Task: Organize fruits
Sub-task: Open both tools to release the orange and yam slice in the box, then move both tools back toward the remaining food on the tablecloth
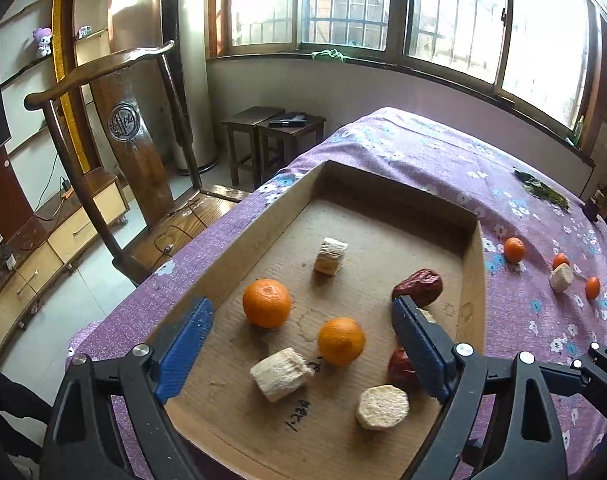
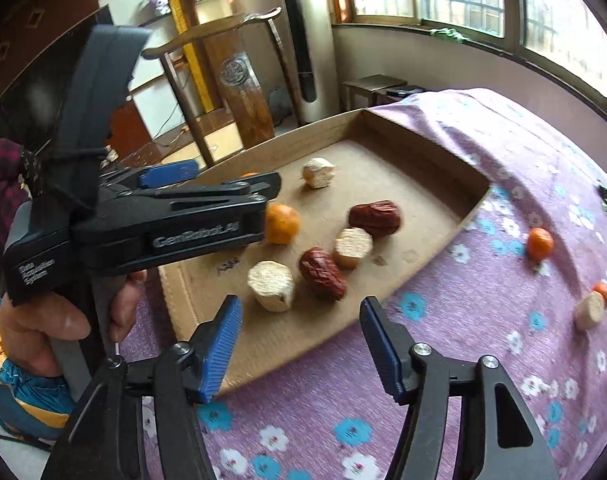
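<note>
A shallow cardboard tray (image 1: 473, 264) lies on the bench (image 1: 403, 148), and in it sit two oranges (image 1: 266, 303) side by side, several cut pale chunks (image 1: 330, 256) and two dates (image 1: 418, 287) toward its right wall. Out on the bench to the tray's right lie three small oranges (image 1: 514, 249) and another pale chunk (image 1: 561, 277), close together. Behind the tray's left edge a chair (image 1: 139, 140) stands, with two stools (image 1: 275, 136) farther back under the window (image 1: 343, 4).

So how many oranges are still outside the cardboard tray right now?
3, all on the purple cloth right of the tray: one nearest it, one farther right, one rightmost. None seem hidden.
</note>
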Motion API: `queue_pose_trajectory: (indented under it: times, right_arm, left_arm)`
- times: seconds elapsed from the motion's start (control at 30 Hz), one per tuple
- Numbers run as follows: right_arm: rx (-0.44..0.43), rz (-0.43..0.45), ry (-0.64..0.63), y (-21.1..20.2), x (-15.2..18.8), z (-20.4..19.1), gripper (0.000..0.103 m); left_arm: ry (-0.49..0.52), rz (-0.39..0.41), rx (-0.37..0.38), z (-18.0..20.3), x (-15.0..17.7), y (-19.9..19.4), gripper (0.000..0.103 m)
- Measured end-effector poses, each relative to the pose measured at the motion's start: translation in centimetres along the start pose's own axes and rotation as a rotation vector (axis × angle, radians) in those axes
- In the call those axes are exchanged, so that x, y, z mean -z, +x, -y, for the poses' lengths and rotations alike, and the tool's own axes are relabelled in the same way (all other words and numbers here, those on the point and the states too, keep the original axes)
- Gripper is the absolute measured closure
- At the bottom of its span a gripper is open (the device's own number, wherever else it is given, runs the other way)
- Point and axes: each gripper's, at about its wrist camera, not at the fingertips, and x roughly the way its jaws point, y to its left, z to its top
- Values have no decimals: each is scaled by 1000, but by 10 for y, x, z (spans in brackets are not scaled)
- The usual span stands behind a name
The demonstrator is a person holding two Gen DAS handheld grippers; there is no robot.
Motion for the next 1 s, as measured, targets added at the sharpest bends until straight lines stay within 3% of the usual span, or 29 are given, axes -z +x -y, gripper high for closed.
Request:
queue_pose_trajectory:
  times: [0.17, 0.23, 0.47, 0.53, 1.0]
  right_arm:
    - [55, 29, 58, -27, 14, 23, 35]
    - [74, 37, 80, -36, 20, 32, 29]
    - [179, 63, 185, -65, 46, 69, 25]
    - [213, 69, 217, -74, 54, 81, 20]
    - [317, 85, 376, -120, 102, 149, 19]
  left_arm:
    - [53, 2, 51, 35, 5, -8, 12]
    - [64, 8, 66, 48, 7, -11, 12]
    - [126, 15, 134, 104, 15, -20, 12]
    - [147, 13, 153, 119, 19, -22, 12]
    - [255, -2, 237, 194, 36, -30, 12]
